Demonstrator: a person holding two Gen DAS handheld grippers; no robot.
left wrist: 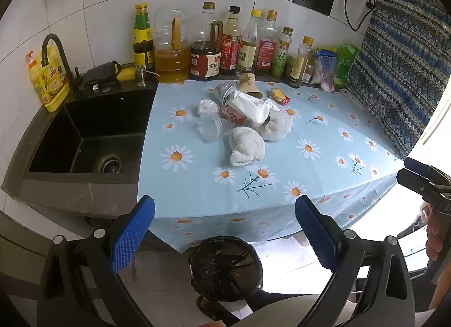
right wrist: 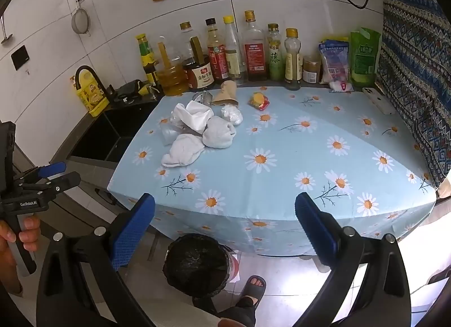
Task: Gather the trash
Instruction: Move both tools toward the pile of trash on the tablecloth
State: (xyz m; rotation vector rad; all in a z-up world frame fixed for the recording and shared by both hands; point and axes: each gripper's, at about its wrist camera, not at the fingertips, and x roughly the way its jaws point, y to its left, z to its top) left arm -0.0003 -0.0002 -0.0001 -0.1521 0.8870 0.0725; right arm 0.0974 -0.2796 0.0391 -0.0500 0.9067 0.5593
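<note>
Hovering spread and empty, left gripper [left wrist: 225, 231] and right gripper [right wrist: 225, 229], trash pile [left wrist: 242, 118] on tablecloth [left wrist: 310, 180], bottles [left wrist: 225, 45] behind, bin [left wrist: 225, 267] below.

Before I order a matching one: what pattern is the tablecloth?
Light blue tablecloth with white daisies; right wrist view.

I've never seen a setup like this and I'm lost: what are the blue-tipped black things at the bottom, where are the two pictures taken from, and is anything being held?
They are hand-held grippers, one per hand, each with a fisheye camera looking along its blue fingers. One picture comes from the left gripper, the other from the right gripper. Both are open and hold nothing. On the daisy tablecloth lies a trash pile: crumpled white cloths, tissue, plastic cups, wrappers. A black-lined bin stands on the floor below.
</note>
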